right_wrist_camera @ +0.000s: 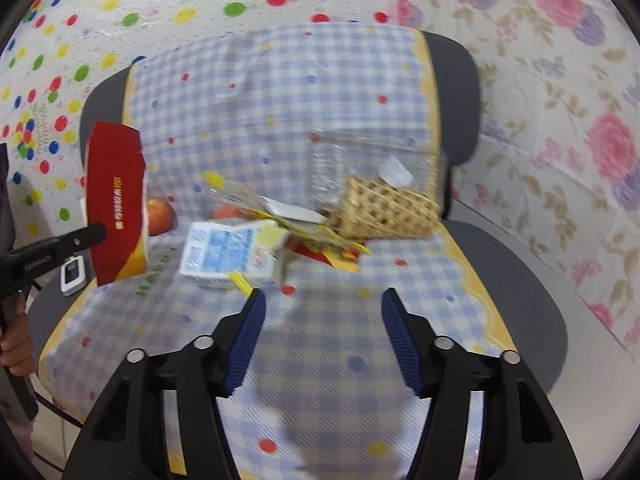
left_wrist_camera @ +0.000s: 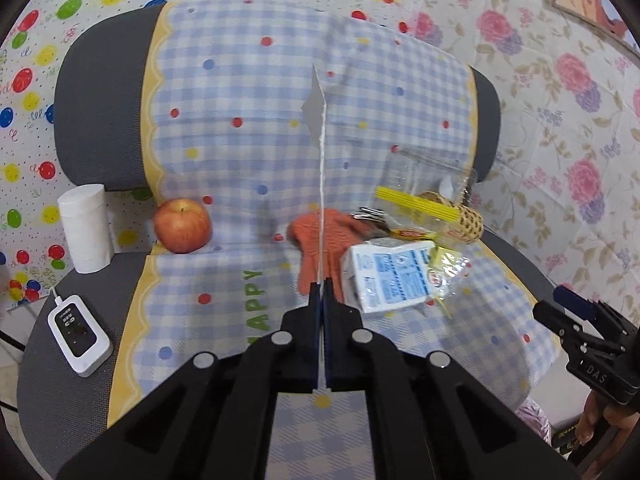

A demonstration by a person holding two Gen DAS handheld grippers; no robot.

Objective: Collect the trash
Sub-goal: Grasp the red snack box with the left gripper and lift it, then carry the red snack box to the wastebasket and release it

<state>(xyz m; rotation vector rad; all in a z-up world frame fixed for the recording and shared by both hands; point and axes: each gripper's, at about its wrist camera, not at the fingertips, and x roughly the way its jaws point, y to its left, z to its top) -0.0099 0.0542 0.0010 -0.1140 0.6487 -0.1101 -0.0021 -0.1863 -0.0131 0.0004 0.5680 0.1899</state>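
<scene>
My left gripper is shut on a flat red cardboard packet, seen edge-on in the left wrist view, held above the chair seat. My right gripper is open and empty over the seat's front; it also shows in the left wrist view. A blue-and-white milk carton lies on the checked cloth, also in the right wrist view. Yellow wrappers and a clear plastic bottle lie by a tipped woven basket.
A grey chair carries the checked cloth. On it are an apple, an orange glove, a white tissue roll and a white power adapter. Patterned walls stand behind.
</scene>
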